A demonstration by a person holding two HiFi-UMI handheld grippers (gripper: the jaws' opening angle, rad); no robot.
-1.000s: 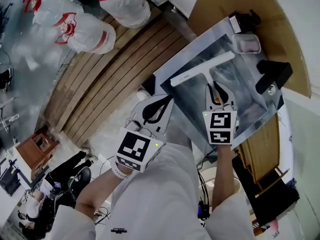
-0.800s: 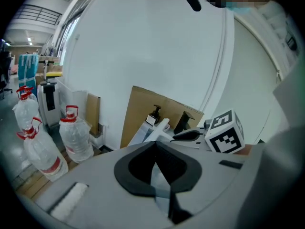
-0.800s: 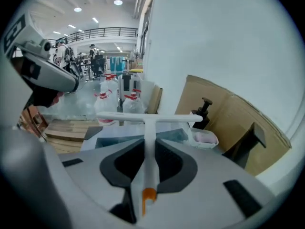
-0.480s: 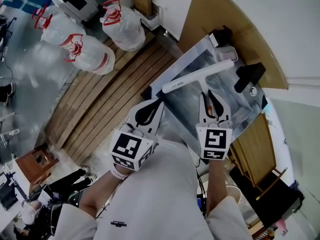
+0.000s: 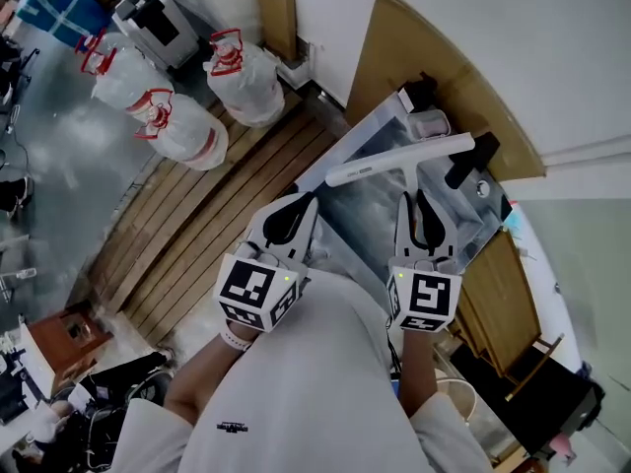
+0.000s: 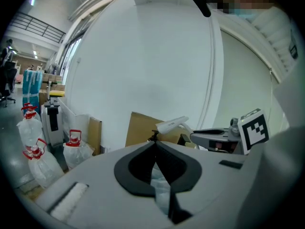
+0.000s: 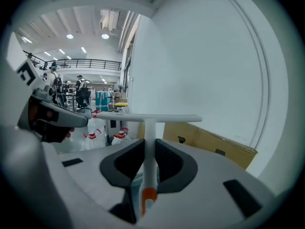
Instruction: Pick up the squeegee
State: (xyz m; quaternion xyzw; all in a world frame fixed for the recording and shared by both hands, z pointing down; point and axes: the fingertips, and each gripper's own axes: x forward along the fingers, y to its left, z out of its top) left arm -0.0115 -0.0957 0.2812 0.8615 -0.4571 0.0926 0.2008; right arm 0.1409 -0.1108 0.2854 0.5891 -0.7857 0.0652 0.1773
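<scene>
we see a white t-shaped squeegee point(image 5: 399, 159), its long straight head set crosswise on a slim white handle that carries an orange band near its tail end. the handle is clamped between the jaws of the right gripper point(image 5: 415, 203) and points straight out along them, with the head well past the fingertips. in the right gripper view the head sits level, held up in the air.

Lifted off the steel counter point(image 5: 367, 208) within the last second: squeegee point(image 5: 399, 162), earlier lying flat there, now up in the air in the right hand-held gripper point(image 5: 418, 208), handle clamped between the jaws, blade level above the counter's far end.
</scene>
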